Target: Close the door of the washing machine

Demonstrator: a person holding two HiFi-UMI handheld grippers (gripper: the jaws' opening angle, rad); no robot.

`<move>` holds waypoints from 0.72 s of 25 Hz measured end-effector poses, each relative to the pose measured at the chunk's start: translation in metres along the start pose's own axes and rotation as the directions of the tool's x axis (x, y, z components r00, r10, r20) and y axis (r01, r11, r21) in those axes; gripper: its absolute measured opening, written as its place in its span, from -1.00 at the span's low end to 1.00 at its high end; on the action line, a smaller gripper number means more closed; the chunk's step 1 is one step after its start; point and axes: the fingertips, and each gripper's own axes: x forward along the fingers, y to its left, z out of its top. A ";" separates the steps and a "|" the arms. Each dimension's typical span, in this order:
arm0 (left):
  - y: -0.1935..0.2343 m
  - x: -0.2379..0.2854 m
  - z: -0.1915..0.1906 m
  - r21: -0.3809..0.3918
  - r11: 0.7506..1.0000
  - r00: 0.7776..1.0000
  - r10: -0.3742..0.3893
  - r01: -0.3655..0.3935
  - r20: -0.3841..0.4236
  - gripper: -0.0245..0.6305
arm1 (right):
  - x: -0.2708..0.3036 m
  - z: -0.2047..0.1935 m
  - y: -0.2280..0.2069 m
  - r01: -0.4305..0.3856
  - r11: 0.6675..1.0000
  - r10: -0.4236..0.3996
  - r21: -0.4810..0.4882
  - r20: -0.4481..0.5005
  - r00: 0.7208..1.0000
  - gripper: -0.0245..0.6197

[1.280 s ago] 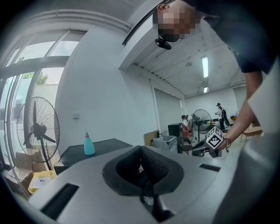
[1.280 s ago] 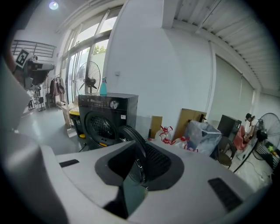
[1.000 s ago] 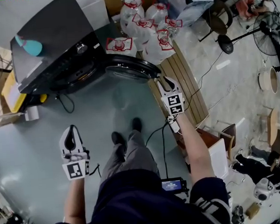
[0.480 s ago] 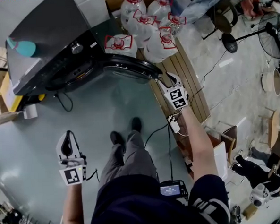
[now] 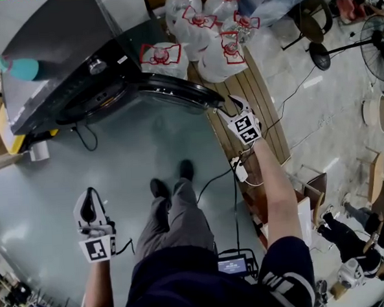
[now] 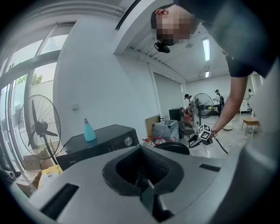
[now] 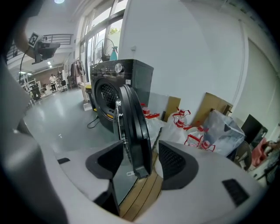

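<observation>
Glossy grey-green floor (image 5: 45,184). Clutter at the edges: bagged water jugs (image 5: 205,45) and a wooden pallet (image 5: 257,106) behind the door's swing.

Right gripper (image 7: 139,159): jaws spread wide, and they have just been opening. The free edge of the round door (image 7: 131,122) stands between the pads. Neither pad presses on it as far as I can see.

Door hangs wide open, edge-on to that gripper. It is attached to the front of the dark front-loading washing machine (image 5: 63,60), whose drum opening (image 5: 88,101) is uncovered.

Left gripper (image 5: 89,198): low at the person's side, well apart from the machine, jaws together on nothing.

Judgement: the step in hand looks like the push.
- No pinch seems needed. Better to lay one pad flat on the door's outer face near the rim, far from the hinge.
- Sweep it in an arc toward the opening.
- Keep the pressure steady until the latch catches, or the door may bounce back.
- Mind the cable (image 5: 80,134) by the machine's foot.
</observation>
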 end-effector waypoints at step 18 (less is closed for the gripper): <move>-0.003 0.014 -0.025 0.023 0.999 0.997 0.042 -0.040 -0.064 -0.85 | 0.054 -0.048 -0.017 -0.166 0.984 0.161 -0.057 -0.088 0.983 -0.18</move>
